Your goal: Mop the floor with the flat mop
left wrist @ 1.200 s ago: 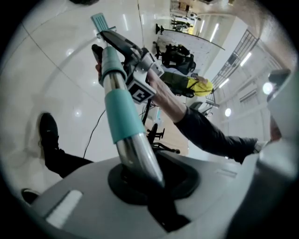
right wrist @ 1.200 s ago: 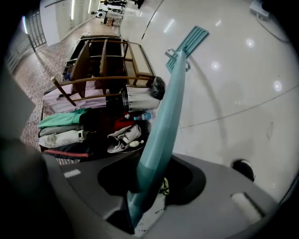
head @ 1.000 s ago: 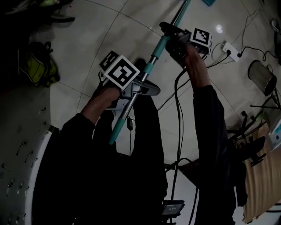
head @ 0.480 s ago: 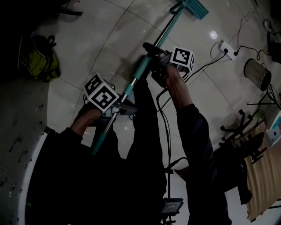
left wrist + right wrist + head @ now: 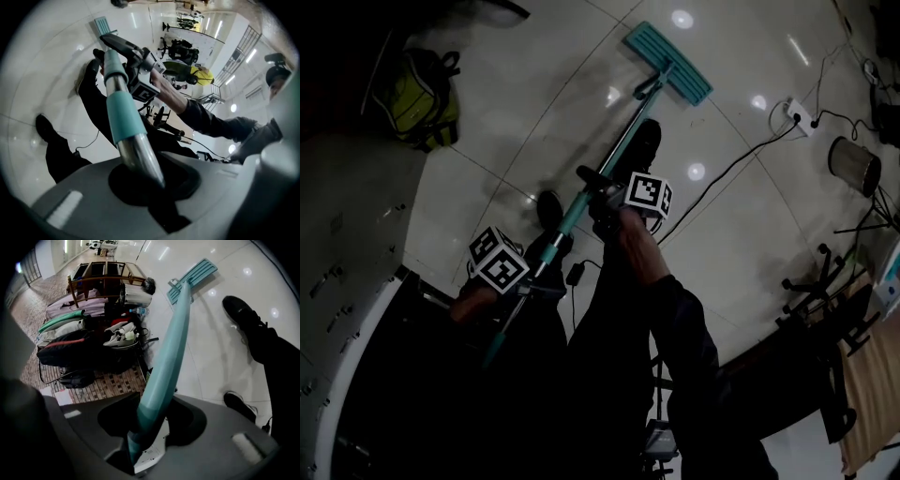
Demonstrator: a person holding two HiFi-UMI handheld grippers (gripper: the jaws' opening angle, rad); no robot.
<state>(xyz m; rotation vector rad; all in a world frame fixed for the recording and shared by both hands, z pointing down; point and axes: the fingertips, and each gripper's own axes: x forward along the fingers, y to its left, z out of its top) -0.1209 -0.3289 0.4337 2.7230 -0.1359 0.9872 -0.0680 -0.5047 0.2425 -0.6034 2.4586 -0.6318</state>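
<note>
The flat mop (image 5: 668, 63) has a long, rectangular teal head with lengthwise grooves on its upper side. The head lies flat on the glossy pale tiled floor (image 5: 516, 84). Its handle (image 5: 614, 150) joins the head at a bracket at the middle and slants back toward the person. The handle has teal sections and bare silver metal tube. The right gripper (image 5: 598, 187) is clamped on a teal section. The left gripper (image 5: 539, 286), farther from the head, is clamped on silver tube just beside a teal sleeve.
</note>
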